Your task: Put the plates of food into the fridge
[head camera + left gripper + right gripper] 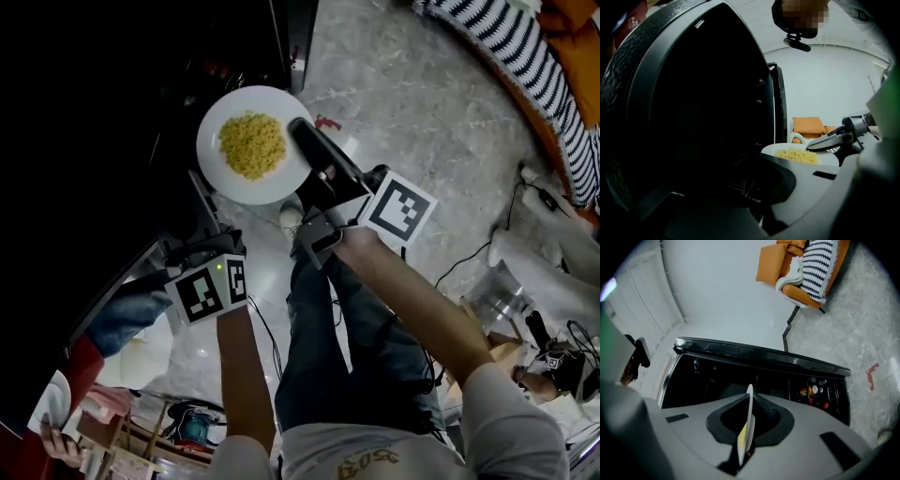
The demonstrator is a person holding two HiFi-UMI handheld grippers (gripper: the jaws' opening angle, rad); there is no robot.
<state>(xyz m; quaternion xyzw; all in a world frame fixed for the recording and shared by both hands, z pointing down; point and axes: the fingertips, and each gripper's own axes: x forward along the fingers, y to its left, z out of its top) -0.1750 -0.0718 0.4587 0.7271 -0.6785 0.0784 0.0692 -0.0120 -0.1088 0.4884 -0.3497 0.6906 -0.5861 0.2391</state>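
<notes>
One plate [214, 173] of yellow food is clamped by its rim in my right gripper [305, 141], hanging just outside the open fridge [717, 376]. My left gripper [199, 246] looks closed on the door [693, 93] edge, deep in shadow. I judge this the loading step: next I'd carry the plate level onto a shelf.

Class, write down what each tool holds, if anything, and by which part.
The right tool grips the plate of yellow food by its rim. What the left tool holds cannot be told: too dark.
</notes>
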